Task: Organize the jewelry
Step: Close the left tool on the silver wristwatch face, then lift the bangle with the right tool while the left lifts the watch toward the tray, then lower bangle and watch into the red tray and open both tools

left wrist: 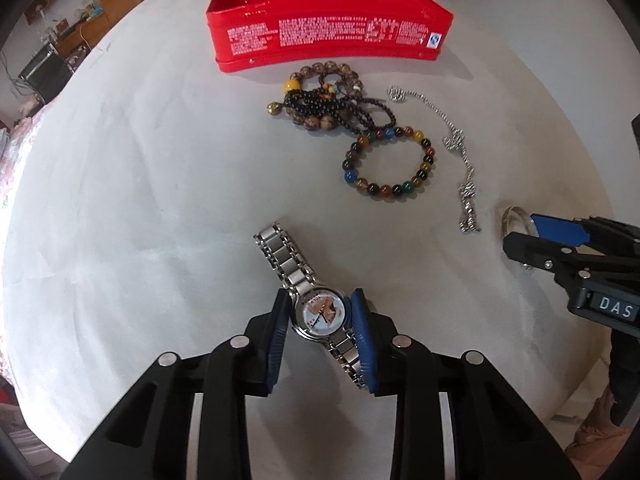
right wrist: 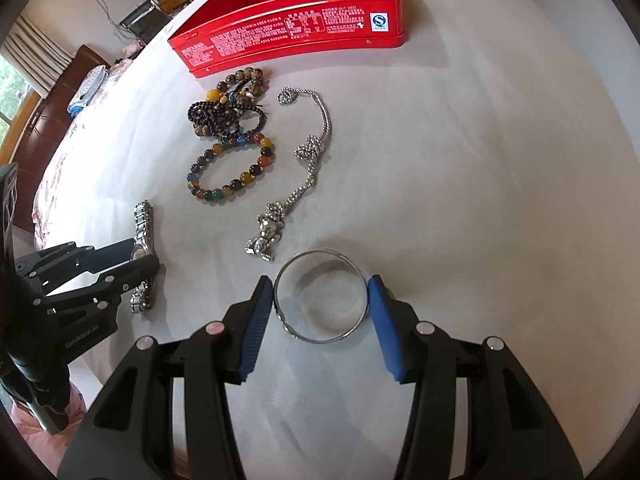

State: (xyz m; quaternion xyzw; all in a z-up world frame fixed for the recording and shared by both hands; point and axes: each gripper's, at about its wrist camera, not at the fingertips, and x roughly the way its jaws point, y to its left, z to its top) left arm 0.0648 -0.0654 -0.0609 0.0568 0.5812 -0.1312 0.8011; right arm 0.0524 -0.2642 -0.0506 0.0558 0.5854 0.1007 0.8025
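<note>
My left gripper (left wrist: 322, 312) is shut on the case of a silver watch (left wrist: 320, 314) lying on the white cloth; its steel band (left wrist: 282, 254) runs out ahead. My right gripper (right wrist: 320, 300) straddles a silver bangle (right wrist: 320, 338) flat on the cloth, its blue pads (right wrist: 256, 320) at the ring's two sides, touching or nearly so. A multicoloured bead bracelet (left wrist: 388, 162) (right wrist: 230, 168), a pile of dark bead strands (left wrist: 324, 100) (right wrist: 232, 110) and a silver chain with a bear pendant (left wrist: 466, 196) (right wrist: 266, 234) lie between the grippers and the open red tin (left wrist: 328, 28) (right wrist: 288, 28).
The white cloth (left wrist: 140, 200) covers a round table that drops off at left and right. The right gripper shows at the right edge of the left wrist view (left wrist: 520, 236); the left gripper shows at the left of the right wrist view (right wrist: 132, 260). Room furniture lies beyond.
</note>
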